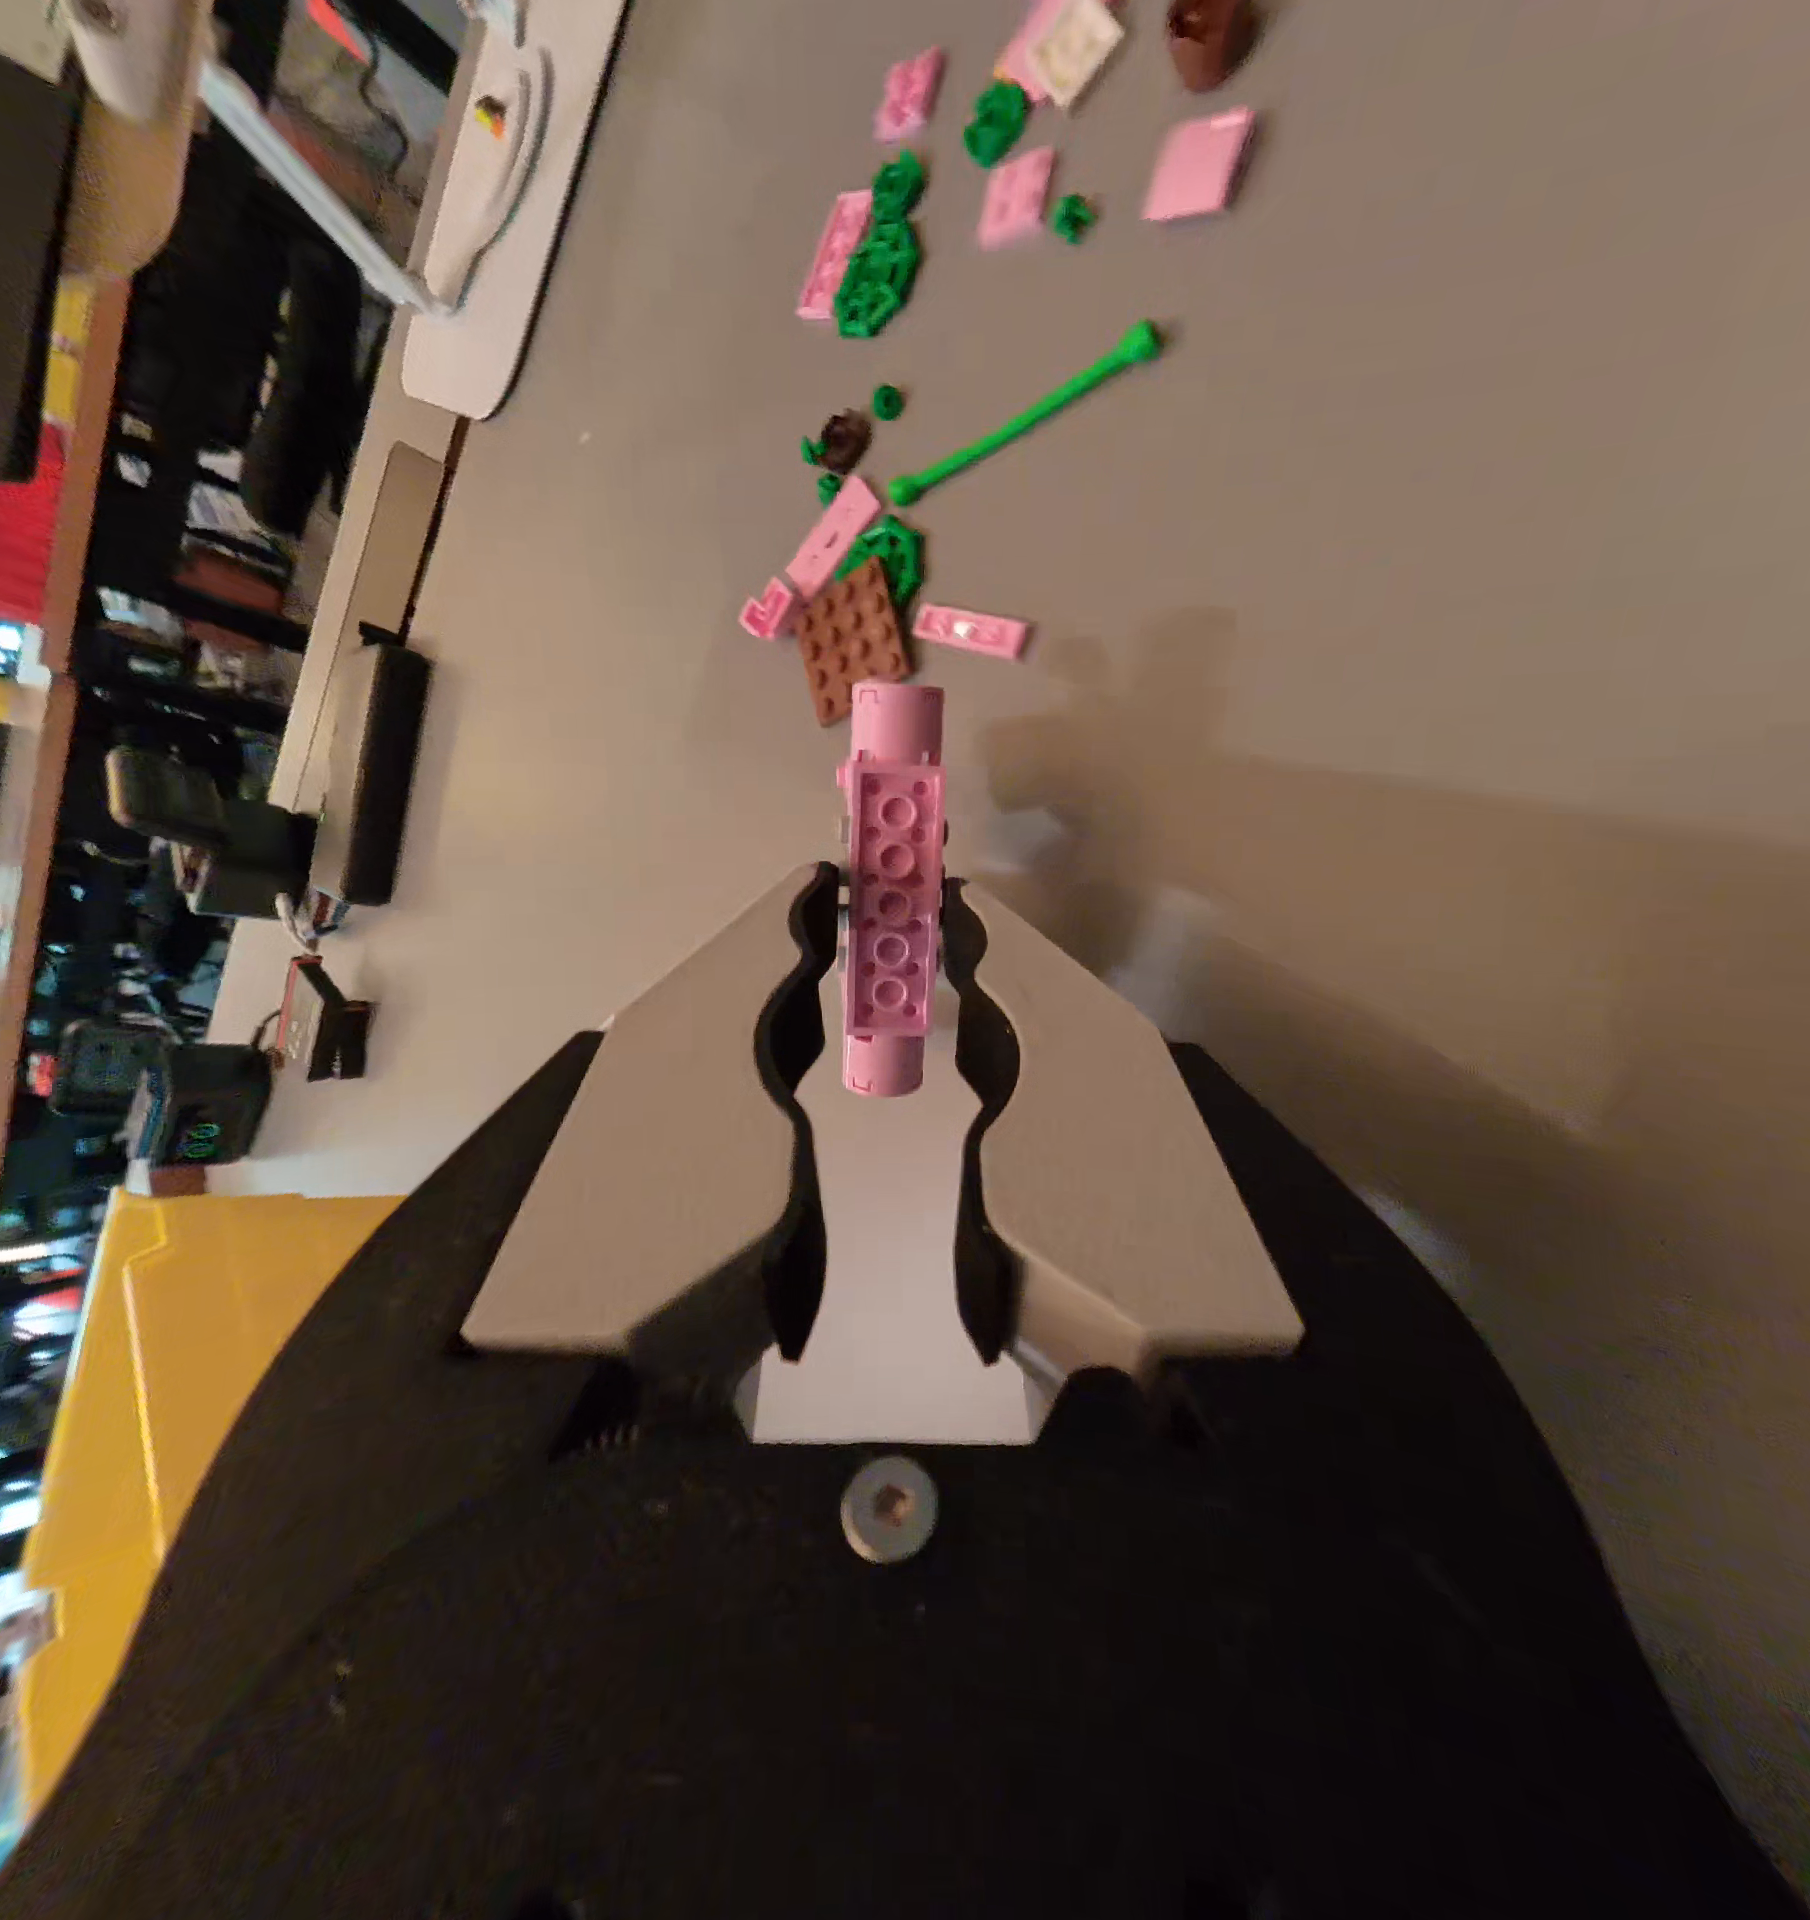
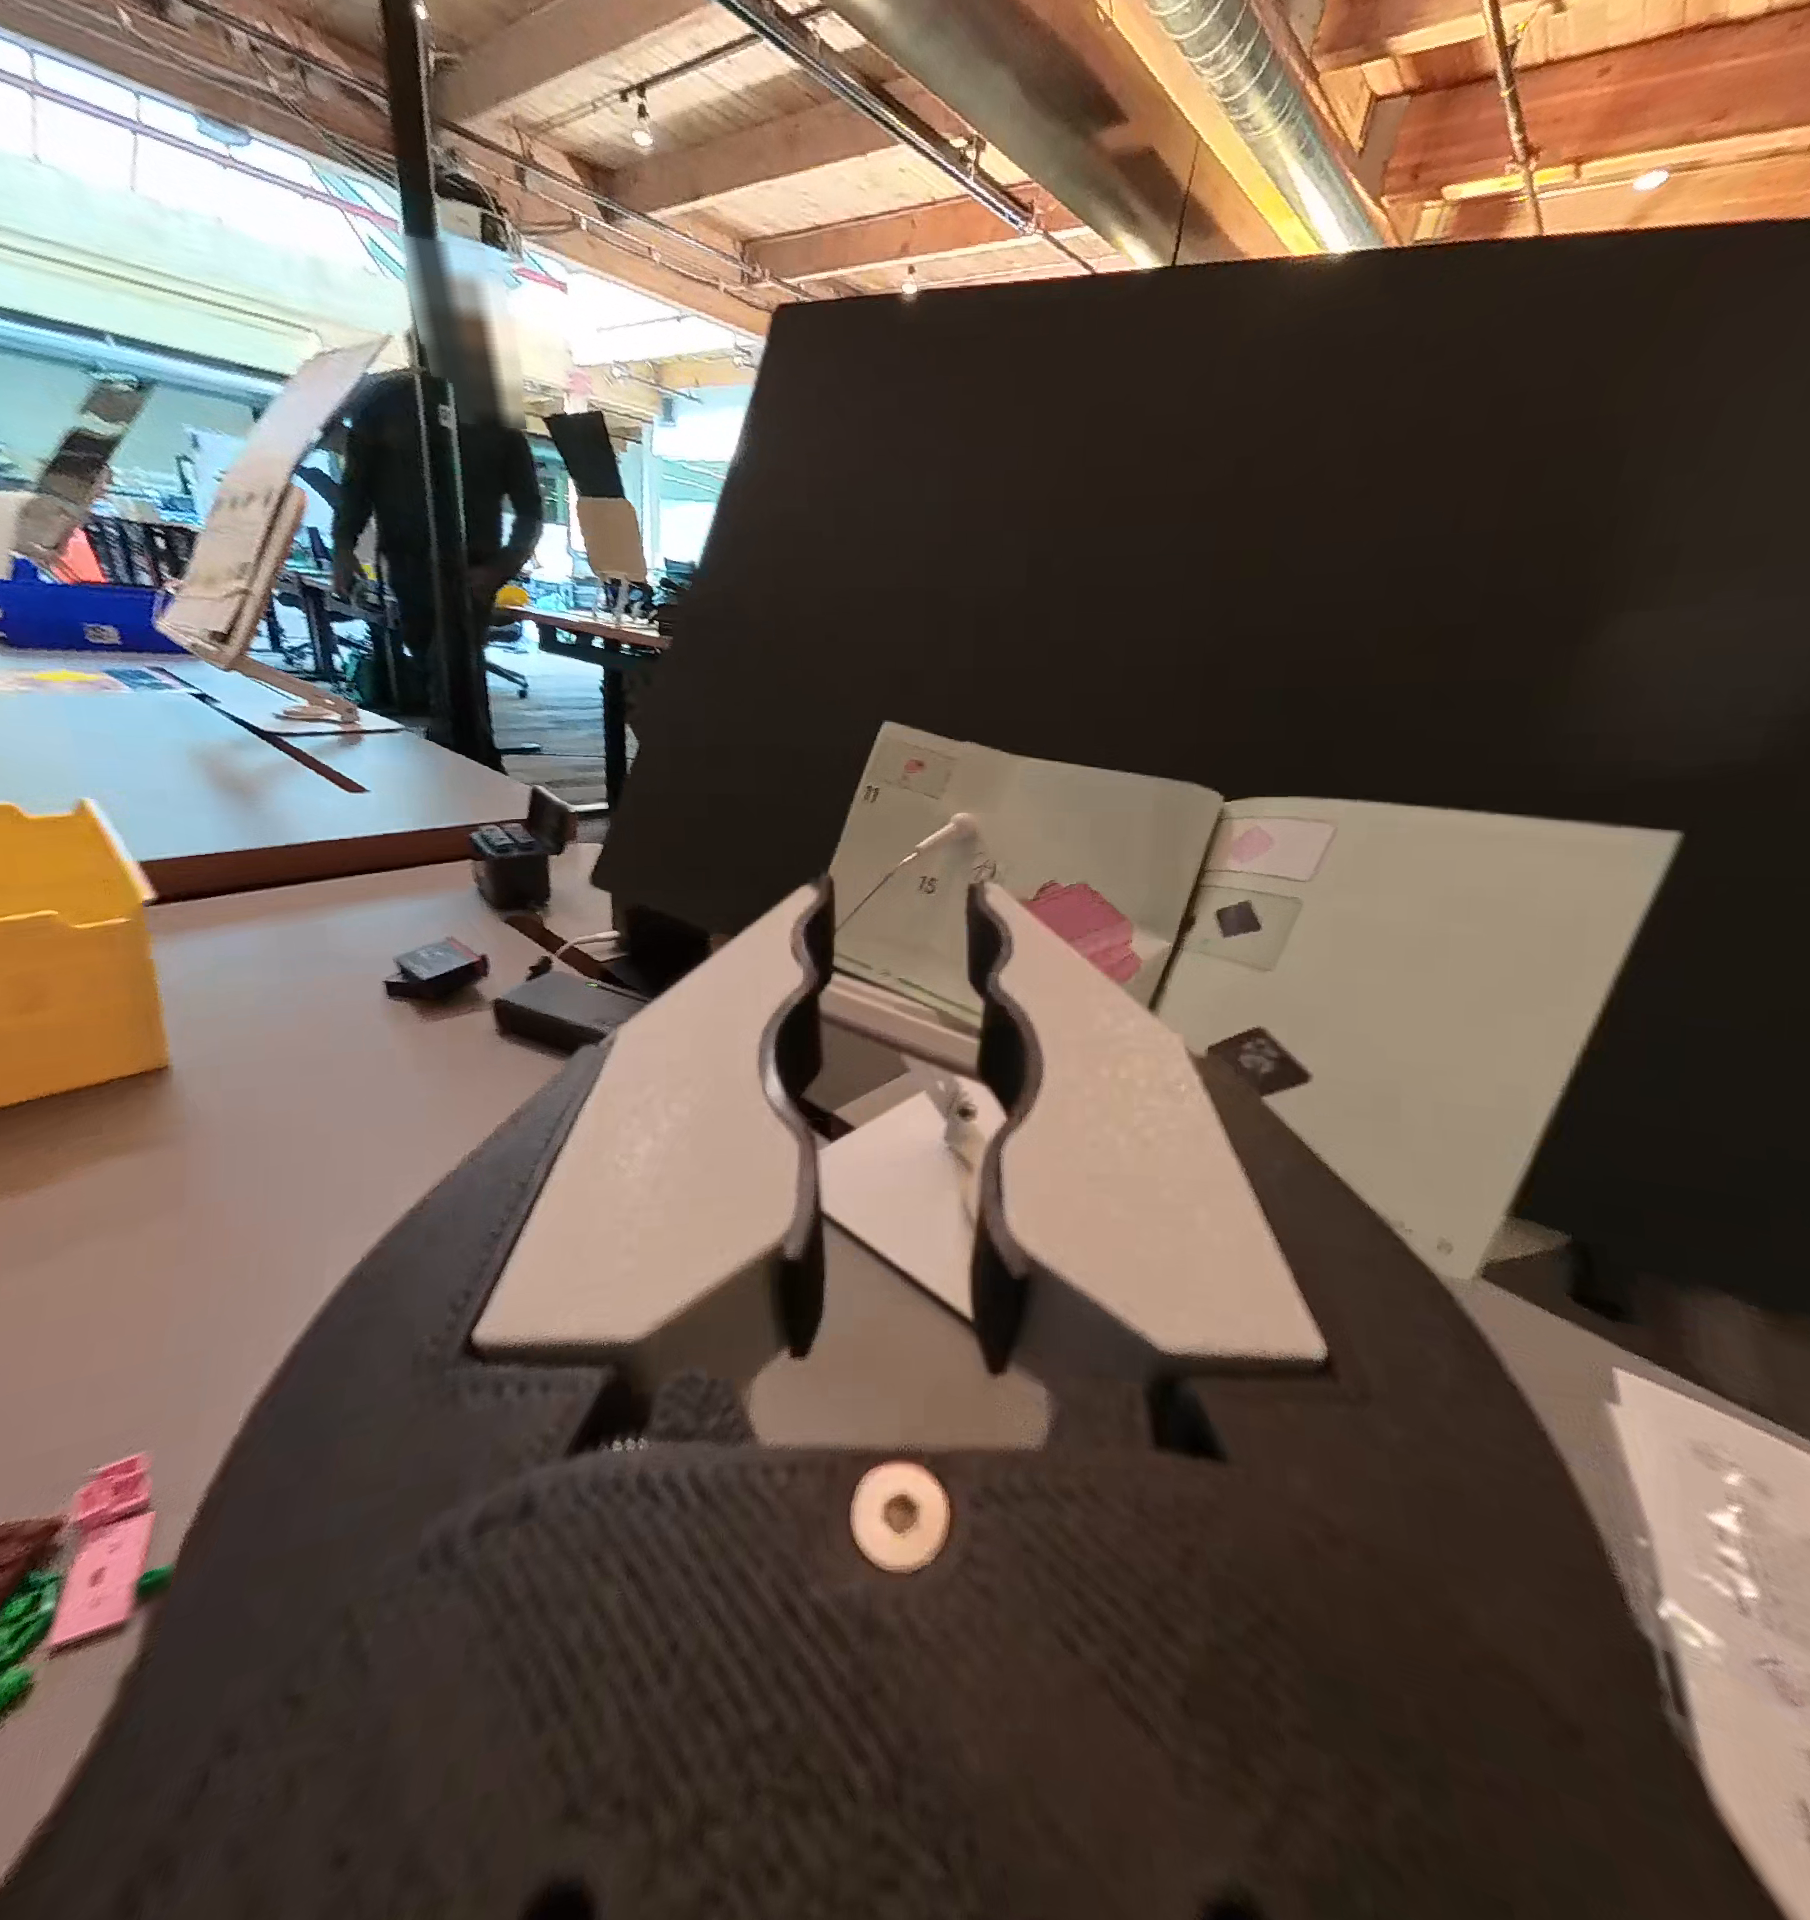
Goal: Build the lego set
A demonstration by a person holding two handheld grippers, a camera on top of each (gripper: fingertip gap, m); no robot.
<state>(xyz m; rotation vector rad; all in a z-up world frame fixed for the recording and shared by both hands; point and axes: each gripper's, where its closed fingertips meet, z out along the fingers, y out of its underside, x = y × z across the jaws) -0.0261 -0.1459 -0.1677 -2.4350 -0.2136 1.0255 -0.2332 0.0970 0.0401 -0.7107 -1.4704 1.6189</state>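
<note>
Two grippers were mine: the left gripper point(image 1: 890, 894) pinched a pink brick assembly point(image 1: 890, 894) above the worktop point(image 1: 1400, 623), loose pieces point(image 1: 859, 634) lying beyond; my right gripper point(image 2: 901, 914) stood spread, empty, facing the instruction booklet point(image 2: 1400, 987).

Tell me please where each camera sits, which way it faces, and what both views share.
Left wrist view: on the left claw, looking down at the table; the claw grips a pink brick assembly above scattered pieces.
Right wrist view: on the right claw, facing level toward the open instruction booklet; the claw is open and empty.
Shared: yellow bin, brown plate.
</note>
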